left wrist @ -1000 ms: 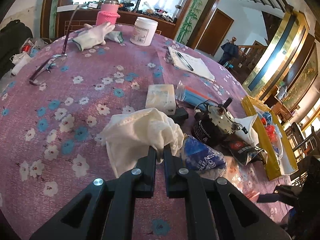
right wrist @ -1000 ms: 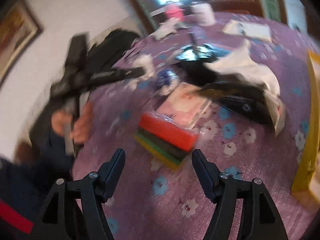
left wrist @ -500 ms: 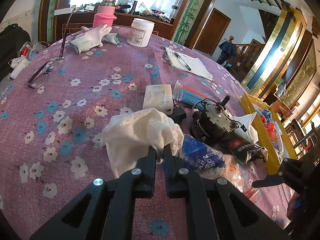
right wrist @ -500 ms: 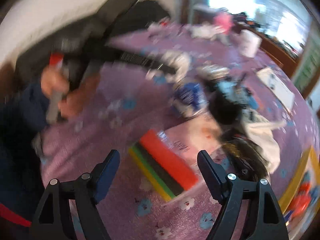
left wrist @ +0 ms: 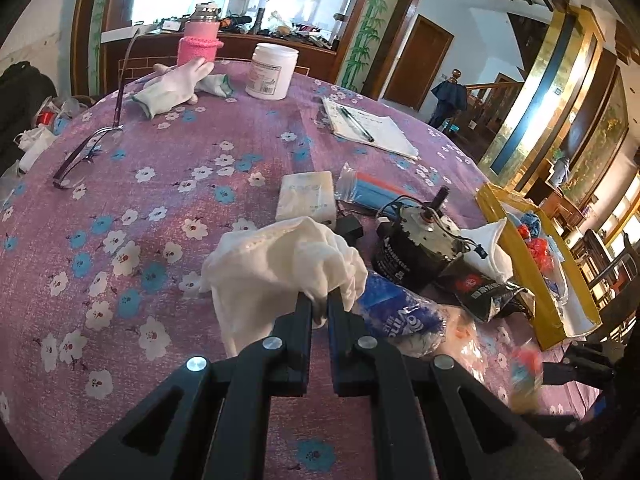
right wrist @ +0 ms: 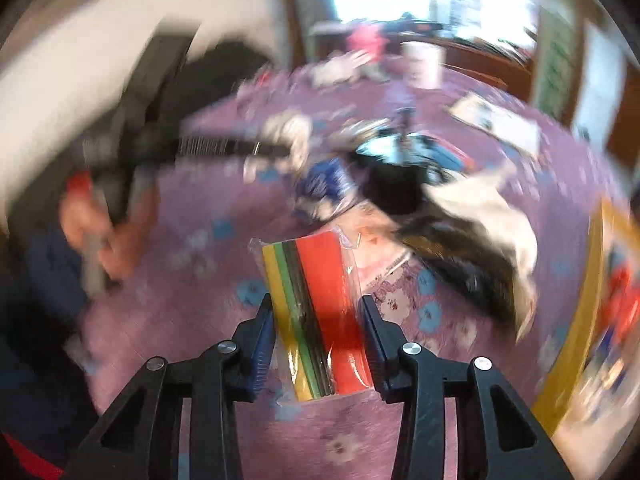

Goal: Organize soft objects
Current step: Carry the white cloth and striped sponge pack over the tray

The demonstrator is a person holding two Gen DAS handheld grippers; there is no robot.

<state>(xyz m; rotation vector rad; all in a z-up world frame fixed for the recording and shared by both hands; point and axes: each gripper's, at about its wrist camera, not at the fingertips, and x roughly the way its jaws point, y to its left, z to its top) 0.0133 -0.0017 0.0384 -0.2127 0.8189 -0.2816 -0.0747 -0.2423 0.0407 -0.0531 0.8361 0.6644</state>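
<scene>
Nearest to us, our left gripper [left wrist: 319, 307] has its fingers drawn almost together, pinching a fold of the crumpled white cloth [left wrist: 280, 268], which lies heaped on the purple flowered tablecloth [left wrist: 120, 200]. Just right of the cloth sits a blue crinkly packet [left wrist: 400, 320], and beyond that a black motor [left wrist: 416, 248] with wires, touching a white mask [left wrist: 492, 248] and a dark foil pouch [left wrist: 488, 292]. The yellow box [left wrist: 532, 280] stands at the table's right edge with soft bits inside.

Over on the right wrist view, blurred, our right gripper [right wrist: 318, 320] has just been closing, and the wrapped pack of coloured sponges [right wrist: 316, 300], yellow, green, black and red, stands between its fingers; both pads sit at the pack's sides, pressing on it as far as we can tell. The pack looks lifted off the cloth, though the blur leaves that unsure.

Further back in the left view: a white tissue pack [left wrist: 308, 196], a bag of blue face masks [left wrist: 372, 188], a notepad with a pen [left wrist: 368, 128], spectacles [left wrist: 84, 148] on the left, then white gloves [left wrist: 172, 88], a white jar [left wrist: 272, 72] and a pink flask [left wrist: 200, 40] at the far rim.
</scene>
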